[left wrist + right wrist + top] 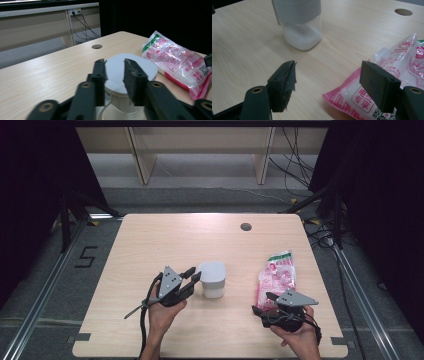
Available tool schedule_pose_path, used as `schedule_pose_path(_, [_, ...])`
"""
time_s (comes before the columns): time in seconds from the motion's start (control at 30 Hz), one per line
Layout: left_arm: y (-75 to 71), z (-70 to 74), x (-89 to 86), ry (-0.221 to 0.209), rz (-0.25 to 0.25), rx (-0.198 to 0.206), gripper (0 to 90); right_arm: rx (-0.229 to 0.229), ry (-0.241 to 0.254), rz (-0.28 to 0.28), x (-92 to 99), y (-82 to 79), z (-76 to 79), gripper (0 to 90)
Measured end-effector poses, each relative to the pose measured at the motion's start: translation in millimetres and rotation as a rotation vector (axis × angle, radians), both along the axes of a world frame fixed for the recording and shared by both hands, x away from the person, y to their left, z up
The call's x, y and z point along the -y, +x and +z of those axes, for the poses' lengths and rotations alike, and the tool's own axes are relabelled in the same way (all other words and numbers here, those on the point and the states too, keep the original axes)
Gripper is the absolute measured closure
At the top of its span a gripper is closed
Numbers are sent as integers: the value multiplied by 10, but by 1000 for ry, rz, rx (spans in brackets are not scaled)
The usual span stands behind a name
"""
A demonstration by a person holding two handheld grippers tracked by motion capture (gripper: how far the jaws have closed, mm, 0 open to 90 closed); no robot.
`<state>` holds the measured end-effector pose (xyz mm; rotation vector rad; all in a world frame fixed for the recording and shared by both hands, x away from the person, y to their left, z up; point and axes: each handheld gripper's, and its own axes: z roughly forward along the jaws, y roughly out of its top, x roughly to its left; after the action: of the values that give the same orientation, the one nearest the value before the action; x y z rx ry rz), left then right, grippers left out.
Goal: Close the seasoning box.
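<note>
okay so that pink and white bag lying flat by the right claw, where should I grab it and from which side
Probably the near corner of the bag, coming in low from the person's side. It lies flat and limp on the table, so only its thin edge fits between the open jaws of the right claw.

Black gripper [192, 276], grey triangular plate, trailing cable.

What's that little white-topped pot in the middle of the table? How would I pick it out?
Start from the pale wooden table and look near its middle, just ahead of the left claw. There stands a small clear jar with a rounded white lid, white grains filling its lower part. Unlike the flat pink and white plastic bag lying to its right, it is upright and rigid.
</note>
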<state>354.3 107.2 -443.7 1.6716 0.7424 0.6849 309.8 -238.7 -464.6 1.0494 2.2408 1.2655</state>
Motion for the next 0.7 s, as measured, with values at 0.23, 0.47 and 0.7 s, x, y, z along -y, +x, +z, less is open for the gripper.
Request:
schedule_pose_path(0.23, [-88,-18,-81,-4,29,-17,512,-5,13,4,9,4,-7,302])
schedule_pose_path(0.47, [-174,-37,-167,2,51,-43,429,-24,15,-8,5,-9,-12,302])
schedule_pose_path(0.7, [-229,-107,-217,5,57,-46,352,-5,11,-5,55,20,-20,301])
